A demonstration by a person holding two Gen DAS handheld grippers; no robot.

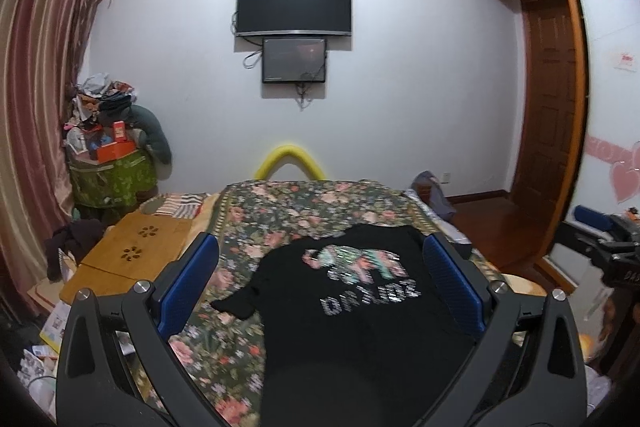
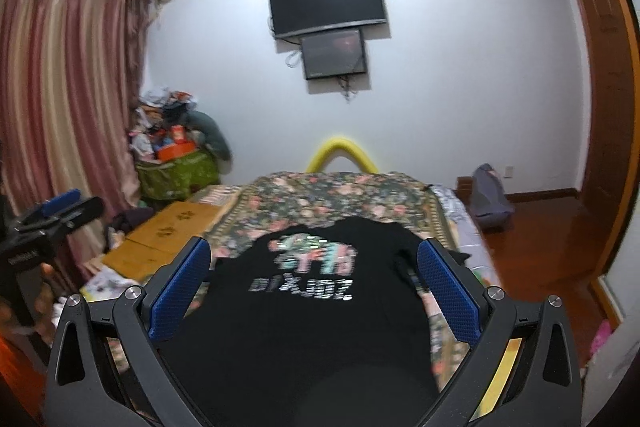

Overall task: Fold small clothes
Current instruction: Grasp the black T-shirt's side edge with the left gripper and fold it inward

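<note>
Right now the left gripper (image 1: 320, 291) and right gripper (image 2: 314, 291) are both hanging wide and holding nothing. Just past them, the black shirt (image 1: 352, 307) is lying flat on the flowery bed (image 1: 280, 211). It looks soft, light and floppy, so pinching a sleeve (image 1: 240, 301) edge seems best.

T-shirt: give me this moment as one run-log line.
T-shirt: flat on bed, print up, unfolded | left tool: open, above shirt | right tool: open, above shirt | holding: nothing
</note>
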